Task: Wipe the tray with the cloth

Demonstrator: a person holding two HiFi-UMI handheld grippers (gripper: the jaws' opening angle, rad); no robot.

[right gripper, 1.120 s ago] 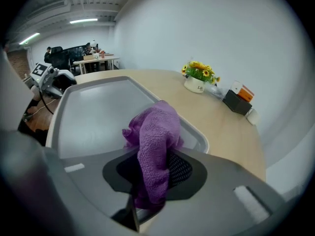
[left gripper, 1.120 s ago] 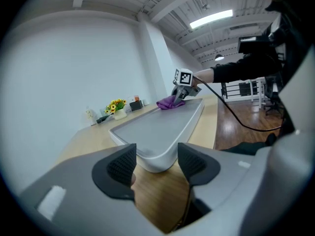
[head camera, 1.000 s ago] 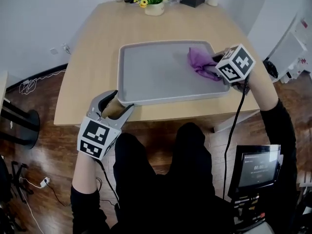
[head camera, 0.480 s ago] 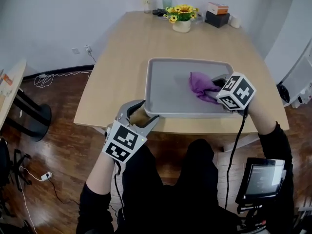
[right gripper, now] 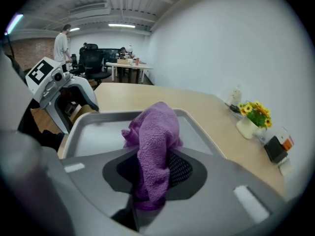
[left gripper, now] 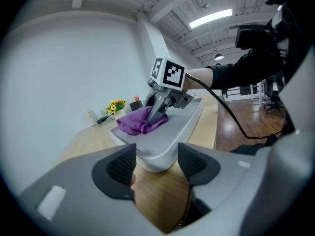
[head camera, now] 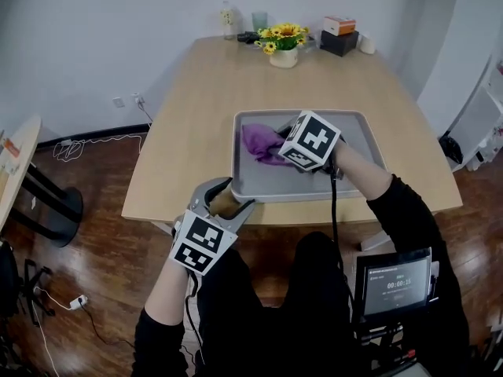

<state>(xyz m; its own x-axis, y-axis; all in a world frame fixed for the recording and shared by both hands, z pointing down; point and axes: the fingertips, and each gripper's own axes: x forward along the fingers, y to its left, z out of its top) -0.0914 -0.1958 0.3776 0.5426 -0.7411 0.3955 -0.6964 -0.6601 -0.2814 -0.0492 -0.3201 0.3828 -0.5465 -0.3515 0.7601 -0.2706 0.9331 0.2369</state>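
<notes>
Cloth (head camera: 262, 141) dragged to tray's (head camera: 357, 159) left end by right gripper (head camera: 280, 146).
Its clamp on the cloth is shown in the right gripper view; left gripper (head camera: 225, 197) is held open, empty, at the tray corner.

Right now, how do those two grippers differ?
The right gripper is shut on the purple cloth; the left gripper is open and holds nothing. The right gripper is over the tray; the left gripper hangs outside the tray, at the near edge of the table. Both carry a cube with square markers.
</notes>
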